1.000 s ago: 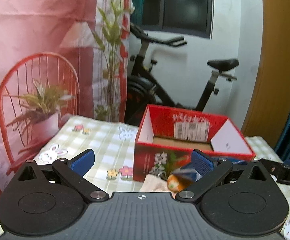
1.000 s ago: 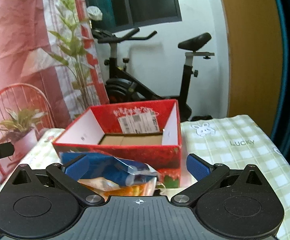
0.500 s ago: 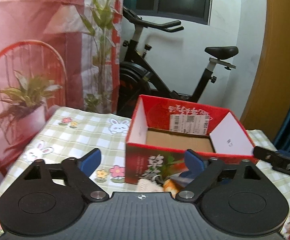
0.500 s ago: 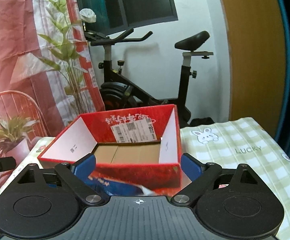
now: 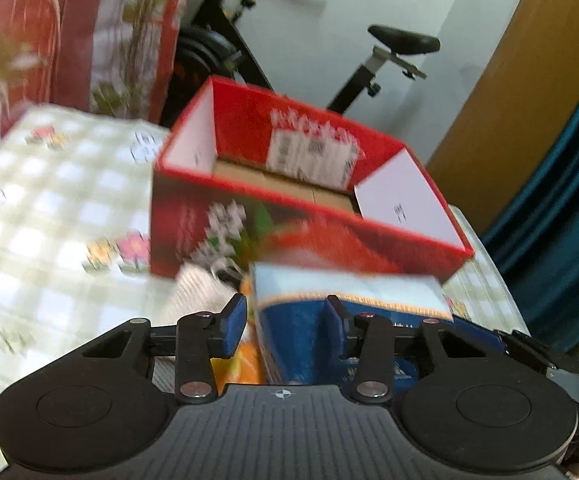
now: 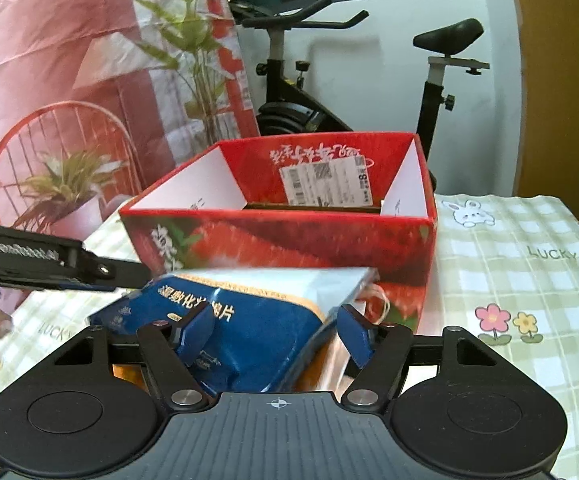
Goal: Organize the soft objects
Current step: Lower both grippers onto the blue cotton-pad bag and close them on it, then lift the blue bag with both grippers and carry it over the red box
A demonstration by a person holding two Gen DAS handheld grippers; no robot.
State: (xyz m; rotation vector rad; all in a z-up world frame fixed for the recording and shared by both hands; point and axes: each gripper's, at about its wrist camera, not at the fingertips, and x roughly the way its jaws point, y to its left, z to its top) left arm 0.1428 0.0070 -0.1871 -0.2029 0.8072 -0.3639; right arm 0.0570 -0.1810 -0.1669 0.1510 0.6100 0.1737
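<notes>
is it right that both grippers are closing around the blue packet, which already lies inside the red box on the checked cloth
Not quite. The blue packet is not inside the red box; the right wrist view shows it on the checked cloth in front of the box. The rest holds: the left gripper and right gripper are closing with it between their fingers.

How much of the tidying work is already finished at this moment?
Nothing looks done: the red box appears empty. In hand: both tools, left and right, are closing around the blue packet on the table. Left: lifting it into the box, then the items beneath it.
</notes>
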